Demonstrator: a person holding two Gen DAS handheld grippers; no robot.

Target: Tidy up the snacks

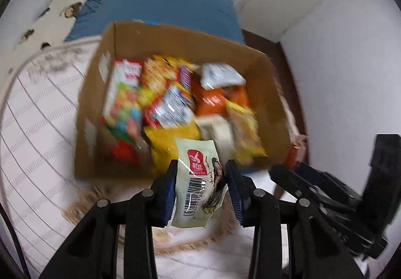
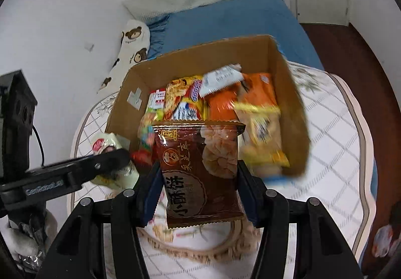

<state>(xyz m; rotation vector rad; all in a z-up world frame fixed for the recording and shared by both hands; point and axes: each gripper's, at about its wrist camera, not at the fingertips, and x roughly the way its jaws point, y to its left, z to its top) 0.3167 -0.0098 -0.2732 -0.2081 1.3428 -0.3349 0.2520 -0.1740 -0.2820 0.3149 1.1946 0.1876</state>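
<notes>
Left tool [image 1: 200, 178] clamped on pale green snack packet [image 1: 198, 178], red logo and barcode facing camera, packet held above near edge of cardboard box [image 1: 175, 35]. Right tool [image 2: 198, 191] clamped on brown biscuit packet [image 2: 200, 166], upright, also in front of box. Box open-topped, sits on quilted white cover [image 2: 325, 153] of bed, crowded with mixed snack packs [image 1: 175, 103], orange, yellow, red. Blue sheet [image 1: 163, 3] beyond box. Background blurred.

Matt brown cardboard box [image 1: 175, 35] holds glossy plastic snack packets [image 1: 170, 108]; the quilted cloth cover [image 2: 333, 143] beneath looks soft.
</notes>
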